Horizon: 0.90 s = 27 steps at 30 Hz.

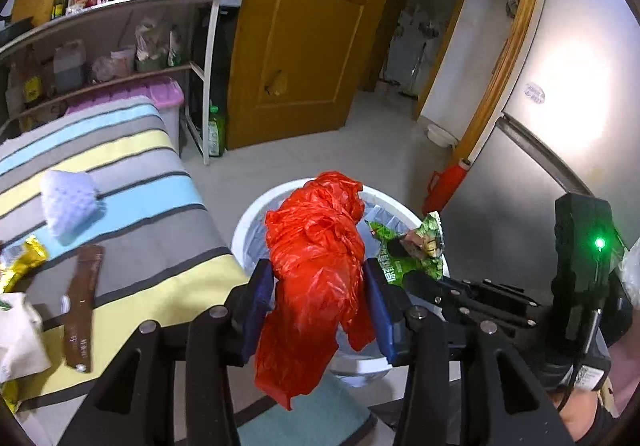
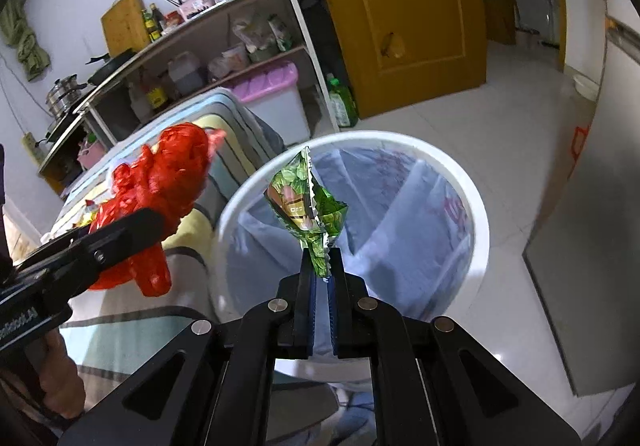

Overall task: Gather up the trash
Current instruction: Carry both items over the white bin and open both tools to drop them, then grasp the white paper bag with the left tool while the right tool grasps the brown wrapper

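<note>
My left gripper (image 1: 318, 278) is shut on a crumpled red plastic bag (image 1: 316, 258) and holds it above the near rim of a white trash bin (image 1: 248, 218) lined with a pale bag. My right gripper (image 2: 322, 266) is shut on a green snack wrapper (image 2: 308, 202) and holds it over the bin's opening (image 2: 400, 206). The right gripper and wrapper (image 1: 416, 250) show at the right of the left wrist view. The red bag (image 2: 168, 182) and left gripper show at the left of the right wrist view.
A striped-cloth table (image 1: 120, 166) at the left carries a brown wrapper (image 1: 82, 306), a gold wrapper (image 1: 20, 262), a white bag (image 1: 16, 338) and a pale blue cloth (image 1: 68, 202). Shelves (image 1: 120, 26), a wooden door (image 1: 304, 34), a fridge (image 1: 560, 118) and a red jug (image 1: 444, 182) surround the tiled floor.
</note>
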### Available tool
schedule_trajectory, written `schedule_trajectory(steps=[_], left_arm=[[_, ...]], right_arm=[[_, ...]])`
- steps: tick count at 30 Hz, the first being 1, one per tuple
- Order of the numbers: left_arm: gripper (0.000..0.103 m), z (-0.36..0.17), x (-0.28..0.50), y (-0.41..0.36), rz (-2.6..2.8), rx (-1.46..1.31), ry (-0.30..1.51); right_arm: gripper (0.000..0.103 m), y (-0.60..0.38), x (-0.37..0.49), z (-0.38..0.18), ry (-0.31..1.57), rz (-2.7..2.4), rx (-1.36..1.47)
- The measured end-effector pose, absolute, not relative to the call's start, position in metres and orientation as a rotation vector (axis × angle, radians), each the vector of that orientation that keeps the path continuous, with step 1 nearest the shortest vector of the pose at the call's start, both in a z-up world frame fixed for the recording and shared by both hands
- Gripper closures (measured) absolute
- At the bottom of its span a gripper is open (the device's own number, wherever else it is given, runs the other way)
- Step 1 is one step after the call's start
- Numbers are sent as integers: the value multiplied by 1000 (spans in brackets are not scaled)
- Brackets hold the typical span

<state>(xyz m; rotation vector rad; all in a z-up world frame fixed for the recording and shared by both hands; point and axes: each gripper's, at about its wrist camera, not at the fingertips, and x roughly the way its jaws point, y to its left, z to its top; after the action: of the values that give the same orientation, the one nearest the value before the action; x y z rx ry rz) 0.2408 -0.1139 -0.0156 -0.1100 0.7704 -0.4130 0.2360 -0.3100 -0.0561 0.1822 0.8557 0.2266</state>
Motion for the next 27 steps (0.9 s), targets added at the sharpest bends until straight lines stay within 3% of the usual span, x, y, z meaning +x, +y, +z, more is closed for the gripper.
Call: schedule_trajectory(steps=[4, 7, 27], left_arm=[[47, -19, 245, -120, -415, -114, 778], [44, -17, 243, -117, -415, -129, 770], [44, 12, 172, -46, -286, -181, 626]], right_arm=[[90, -314, 238, -64, 868, 213, 194], [79, -315, 237, -65, 866, 206, 198], [78, -274, 182, -15, 723, 331, 141]])
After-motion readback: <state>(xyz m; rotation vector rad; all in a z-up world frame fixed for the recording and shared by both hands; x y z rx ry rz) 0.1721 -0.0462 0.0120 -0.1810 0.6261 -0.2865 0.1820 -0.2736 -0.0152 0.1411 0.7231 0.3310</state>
